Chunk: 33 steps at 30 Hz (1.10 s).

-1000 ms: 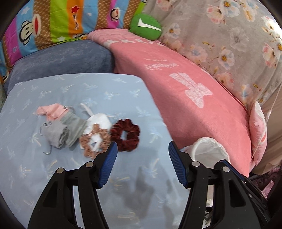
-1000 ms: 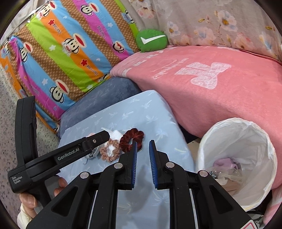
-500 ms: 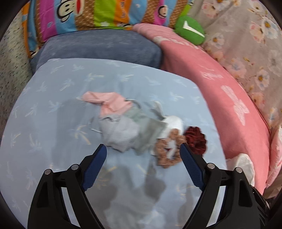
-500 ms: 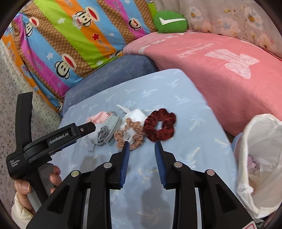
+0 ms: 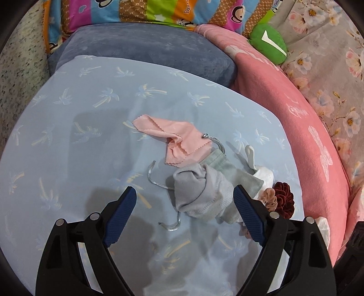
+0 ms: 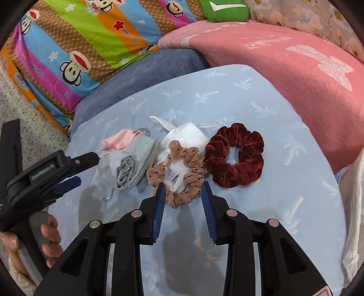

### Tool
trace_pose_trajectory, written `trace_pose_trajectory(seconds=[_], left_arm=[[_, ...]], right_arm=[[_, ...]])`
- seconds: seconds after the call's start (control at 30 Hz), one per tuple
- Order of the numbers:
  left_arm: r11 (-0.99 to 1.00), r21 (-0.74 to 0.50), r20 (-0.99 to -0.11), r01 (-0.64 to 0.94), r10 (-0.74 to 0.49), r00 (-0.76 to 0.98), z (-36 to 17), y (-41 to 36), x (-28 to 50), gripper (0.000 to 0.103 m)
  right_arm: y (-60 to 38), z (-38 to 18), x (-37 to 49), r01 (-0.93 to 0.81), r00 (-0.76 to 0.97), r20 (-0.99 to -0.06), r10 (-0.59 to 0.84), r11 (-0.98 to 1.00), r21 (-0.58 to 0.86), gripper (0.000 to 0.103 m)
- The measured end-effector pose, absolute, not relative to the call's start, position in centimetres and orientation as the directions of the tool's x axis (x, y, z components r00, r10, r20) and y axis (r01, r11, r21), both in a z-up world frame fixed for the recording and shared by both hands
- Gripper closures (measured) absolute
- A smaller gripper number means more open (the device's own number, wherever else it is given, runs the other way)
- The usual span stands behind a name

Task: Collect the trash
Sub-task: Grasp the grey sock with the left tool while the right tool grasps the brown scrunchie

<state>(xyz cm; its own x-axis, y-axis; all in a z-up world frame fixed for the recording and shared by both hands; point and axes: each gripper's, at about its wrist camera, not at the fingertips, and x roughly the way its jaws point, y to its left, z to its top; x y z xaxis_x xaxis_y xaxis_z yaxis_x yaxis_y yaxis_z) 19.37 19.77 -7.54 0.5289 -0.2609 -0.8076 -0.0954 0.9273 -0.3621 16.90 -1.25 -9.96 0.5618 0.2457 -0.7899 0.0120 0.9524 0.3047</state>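
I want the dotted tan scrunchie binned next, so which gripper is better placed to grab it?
Right gripper: the dotted tan scrunchie lies right at its open fingertips. The left gripper frames the grey cloth instead.

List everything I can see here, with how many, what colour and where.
Cushion: one, pale blue with palm print, under the small items.
Dark red scrunchie: one, right end of the row.
Tan dotted scrunchie: one, beside the red one, just ahead of the right claw.
White cloth: one, behind the tan scrunchie.
Grey rolled cloth: one, left of the scrunchies, ahead of the left claw.
Pink cloth: one, behind the grey roll.
Silver cord: one, by the grey roll.
Pink blanket: one, right.
Striped monkey-print bedding: one, back left.
Green pillow: one, far back.
Left claw: open wide, empty.
Right claw: partly open, empty.
Hand: one, holding the left claw's handle.
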Motion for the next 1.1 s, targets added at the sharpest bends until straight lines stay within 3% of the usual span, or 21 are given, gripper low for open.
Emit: trace_pose_trajectory(seconds=[0.2,0.37,0.6,1.1], left_arm=[[0.915,-0.395,-0.814,-0.086,-0.305,0.495,-8.7,19.4,20.5,0.023],[0.887,-0.458,-0.804,-0.067,-0.38,0.458,-9.7,19.4,20.9,0.049],[0.885,-0.466,-0.791,-0.02,-0.406,0.458,-9.2,19.2,20.2,0.072],[0.878,-0.472,-0.726,0.079,-0.438,0.531,-3.5,16.7,18.1,0.075]], right_arm=[[-1.1,-11.4,18.3,0.039,0.544,-0.807,0.23,0.954,0.298,0.07],[-1.3,-12.6,18.8,0.06,0.526,-0.822,0.218,0.955,0.292,0.071],[-0.5,-13.1,19.0,0.042,0.514,-0.827,0.23,0.956,0.292,0.09],[-1.5,-4.6,15.4,-0.028,0.653,-0.705,0.277,0.939,0.343,0.094]])
